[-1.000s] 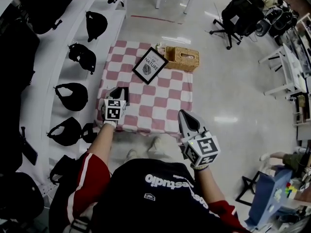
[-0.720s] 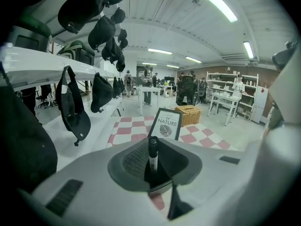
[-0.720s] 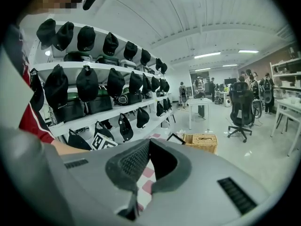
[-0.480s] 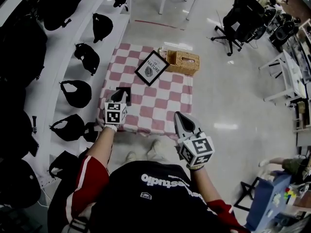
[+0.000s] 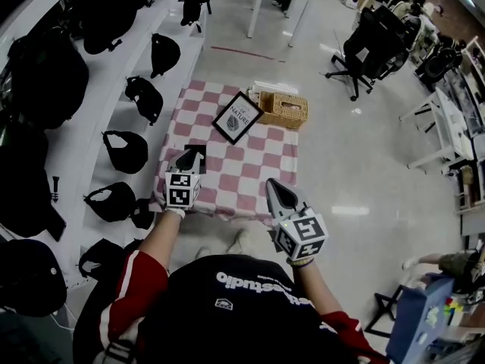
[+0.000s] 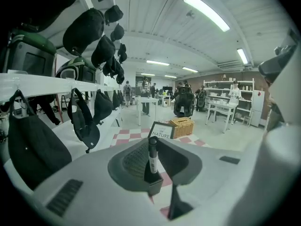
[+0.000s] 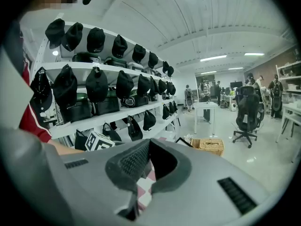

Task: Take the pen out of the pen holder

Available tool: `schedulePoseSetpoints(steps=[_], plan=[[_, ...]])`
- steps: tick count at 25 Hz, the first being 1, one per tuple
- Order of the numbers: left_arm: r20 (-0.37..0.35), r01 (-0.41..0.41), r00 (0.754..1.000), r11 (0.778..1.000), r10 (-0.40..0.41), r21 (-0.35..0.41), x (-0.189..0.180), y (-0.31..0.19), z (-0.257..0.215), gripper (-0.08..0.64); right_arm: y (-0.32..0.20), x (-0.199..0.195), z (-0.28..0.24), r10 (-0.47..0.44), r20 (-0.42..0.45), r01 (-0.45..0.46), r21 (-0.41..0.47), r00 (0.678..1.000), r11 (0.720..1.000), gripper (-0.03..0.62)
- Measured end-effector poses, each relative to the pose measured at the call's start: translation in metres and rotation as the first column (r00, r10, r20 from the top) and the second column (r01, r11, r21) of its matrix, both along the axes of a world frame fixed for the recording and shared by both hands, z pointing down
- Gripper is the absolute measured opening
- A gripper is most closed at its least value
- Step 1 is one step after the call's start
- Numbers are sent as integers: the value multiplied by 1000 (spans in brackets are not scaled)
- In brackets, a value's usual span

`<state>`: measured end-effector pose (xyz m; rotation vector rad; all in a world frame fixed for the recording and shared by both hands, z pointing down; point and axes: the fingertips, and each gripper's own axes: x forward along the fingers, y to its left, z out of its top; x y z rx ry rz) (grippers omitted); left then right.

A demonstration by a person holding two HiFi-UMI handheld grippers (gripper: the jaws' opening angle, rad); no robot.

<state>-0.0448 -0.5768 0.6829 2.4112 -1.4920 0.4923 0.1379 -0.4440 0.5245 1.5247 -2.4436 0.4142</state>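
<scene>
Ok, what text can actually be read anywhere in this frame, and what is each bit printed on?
"OF NATURE": on the framed sign, read in the left gripper view.
"studio": part of a longer print on the person's black shirt, upside down in the head view; the rest is unclear.
White label on the pen: print too small to read.
</scene>
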Motion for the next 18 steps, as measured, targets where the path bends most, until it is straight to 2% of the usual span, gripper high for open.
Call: schedulePoseSetpoints(steps=[5, 11, 18], plan=[[-56, 1, 998, 999, 1, 39, -4, 6, -30, 66, -2, -6, -4, 6, -2, -6, 23, 1000, 1000, 2], [-56, -26, 998, 995, 32, 101, -12, 17, -72, 66, 3, -7, -11, 33, 6, -33, 35, 999, 999, 2], [-101, -31, 994, 987, 48, 156, -27, 35, -119, 66, 5, 18, -34, 96, 24, -98, 64, 995, 993, 2]])
